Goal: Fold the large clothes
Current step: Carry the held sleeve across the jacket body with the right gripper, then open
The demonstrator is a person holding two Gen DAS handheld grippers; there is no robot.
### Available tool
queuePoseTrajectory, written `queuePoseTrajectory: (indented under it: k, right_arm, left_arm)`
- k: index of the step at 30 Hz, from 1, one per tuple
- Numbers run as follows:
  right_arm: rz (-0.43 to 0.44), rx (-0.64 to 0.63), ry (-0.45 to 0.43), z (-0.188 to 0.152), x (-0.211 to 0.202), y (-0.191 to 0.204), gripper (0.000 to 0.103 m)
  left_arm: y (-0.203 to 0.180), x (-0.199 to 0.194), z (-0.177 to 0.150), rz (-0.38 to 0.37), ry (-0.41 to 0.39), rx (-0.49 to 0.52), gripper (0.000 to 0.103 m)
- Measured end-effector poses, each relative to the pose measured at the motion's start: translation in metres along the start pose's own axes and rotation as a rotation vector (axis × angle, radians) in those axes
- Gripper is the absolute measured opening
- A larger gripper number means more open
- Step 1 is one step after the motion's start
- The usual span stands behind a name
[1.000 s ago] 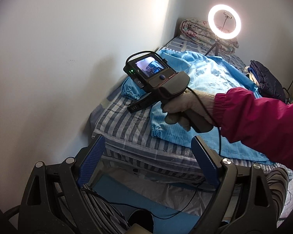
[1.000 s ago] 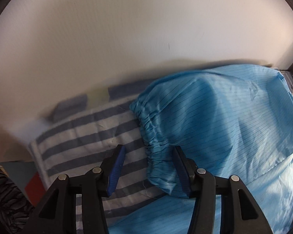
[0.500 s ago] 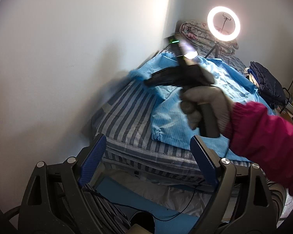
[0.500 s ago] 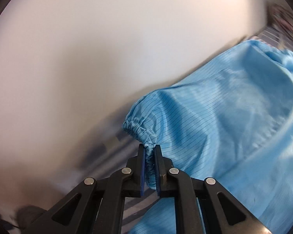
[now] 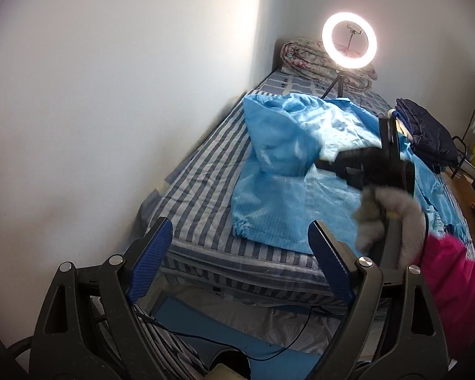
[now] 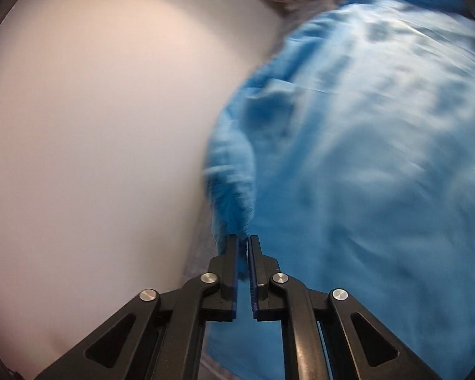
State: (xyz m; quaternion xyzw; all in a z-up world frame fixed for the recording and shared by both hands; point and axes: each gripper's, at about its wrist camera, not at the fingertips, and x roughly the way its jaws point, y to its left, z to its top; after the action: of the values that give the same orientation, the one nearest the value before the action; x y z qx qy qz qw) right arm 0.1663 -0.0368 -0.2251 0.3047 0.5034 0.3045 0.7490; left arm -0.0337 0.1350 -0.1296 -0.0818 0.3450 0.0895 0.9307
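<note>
While the left gripper [image 5: 237, 247] is hanging off the near end of the striped mattress [image 5: 202, 171] with its blue-padded fingers [image 5: 152, 253] spread wide and nothing between them, the right gripper [image 6: 244, 262] is doing the actual work. Its jaws are pinched tight on the gathered cuff [image 6: 234, 202] of the light blue garment [image 5: 288, 183], a thin pinstriped thing with elastic ends. Seen from the left wrist camera, that gripper is sitting above the middle of the mattress, blurry, with a gloved hand [image 5: 386, 218] around its handle and a pink sleeve [image 5: 456, 288] behind it. The sleeve it's holding is getting lifted and doubled over the garment's body, which is lying spread along the mattress, its other cuffed end [image 5: 242, 226] resting by the near edge. Further along the mattress, a dark navy padded jacket [image 5: 427, 129] is sitting on the side away from the wall. Past the garment, a lit ring light [image 5: 349, 41] is standing on a small tripod, and a rolled floral quilt [image 5: 304, 55] is lying at the far end against the wall.
</note>
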Motion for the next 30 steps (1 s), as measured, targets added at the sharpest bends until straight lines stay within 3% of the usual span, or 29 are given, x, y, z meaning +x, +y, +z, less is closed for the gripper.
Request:
queuePoseTrajectory:
  k: [4,9,11,12,15,18,21,23,27,28,30]
  right_arm:
    - [-0.011,0.101,0.029,-0.02,-0.005,-0.026,0.004]
    - [-0.055,-0.036,0.088,-0.041,-0.01,-0.008,0.006]
    - [-0.072,-0.112,0.084,-0.033,-0.013,0.002,0.024]
    - [-0.075,-0.143,0.079,-0.023,-0.013,0.006,0.046]
    - [-0.169,-0.208,0.025,0.013,-0.01,0.009,0.05]
    - [-0.2,-0.225,0.087,0.053,0.019,0.001,0.063]
    - [-0.254,-0.213,0.122,0.065,0.033,-0.015,0.062]
    - [-0.224,-0.197,0.166,0.074,0.055,-0.02,0.06]
    - [-0.174,-0.184,0.273,0.059,0.08,-0.025,0.009]
    - [-0.146,-0.186,0.287,0.052,0.078,-0.023,0.002]
    - [-0.092,-0.183,0.283,0.038,0.068,-0.016,0.001]
  left_arm:
    - [-0.006,-0.002,0.001,-0.007,-0.012,0.006,0.09]
    - [-0.01,0.0,0.002,0.011,-0.02,0.023,0.09]
    - [-0.008,0.001,0.004,0.012,-0.019,0.014,0.09]
    - [-0.006,0.003,0.004,0.009,-0.015,0.012,0.09]
    - [-0.003,0.008,0.008,0.015,-0.011,0.008,0.09]
    - [-0.004,0.015,0.012,0.016,-0.006,0.004,0.09]
    - [-0.005,0.02,0.014,0.011,-0.002,0.006,0.09]
    - [-0.006,0.023,0.014,0.013,0.002,0.013,0.09]
    - [-0.006,0.032,0.015,0.011,0.02,0.011,0.09]
    - [-0.006,0.033,0.016,0.012,0.019,0.011,0.09]
    - [-0.006,0.032,0.018,0.013,0.011,0.011,0.09]
